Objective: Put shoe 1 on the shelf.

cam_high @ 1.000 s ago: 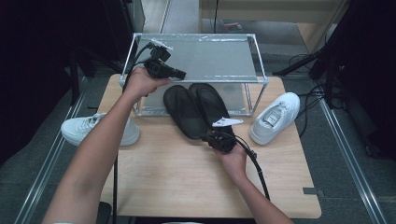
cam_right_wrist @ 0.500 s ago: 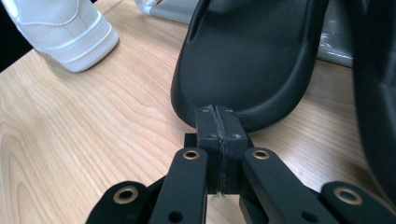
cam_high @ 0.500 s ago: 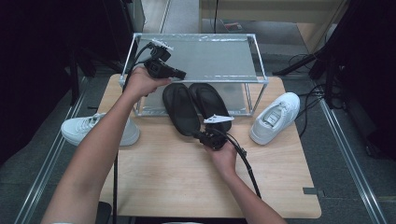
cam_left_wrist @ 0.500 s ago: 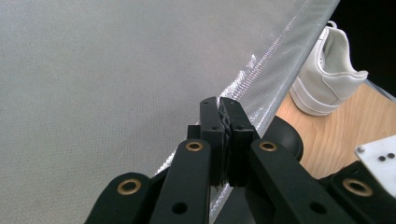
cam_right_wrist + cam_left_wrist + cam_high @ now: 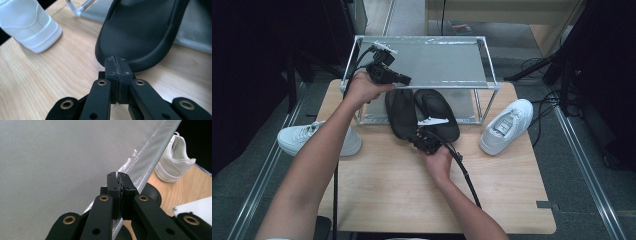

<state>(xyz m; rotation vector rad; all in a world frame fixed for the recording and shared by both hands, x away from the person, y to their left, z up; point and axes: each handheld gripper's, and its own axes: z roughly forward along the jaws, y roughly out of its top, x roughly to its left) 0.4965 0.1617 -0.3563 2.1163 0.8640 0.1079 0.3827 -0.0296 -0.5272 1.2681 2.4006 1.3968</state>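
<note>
a light wooden table (image 5: 392, 190) with a visible grain stands in the middle of the scene, lit evenly from above. the floor (image 5: 597, 125) around it is grey carpet. two metal rails (image 5: 582, 165) run along the floor, one on each side of the table, from near to far. the far left of the room lies in deep shadow, and the far right is dark as well. black cables (image 5: 542, 70) trail over the carpet at the far right. a pale wooden piece of furniture (image 5: 492, 12) stands at the far edge.

The wooden counter (image 5: 387, 190) carries a metal-framed rack (image 5: 490, 85), two black slippers (image 5: 437, 112) and two white sneakers (image 5: 507, 125).
</note>
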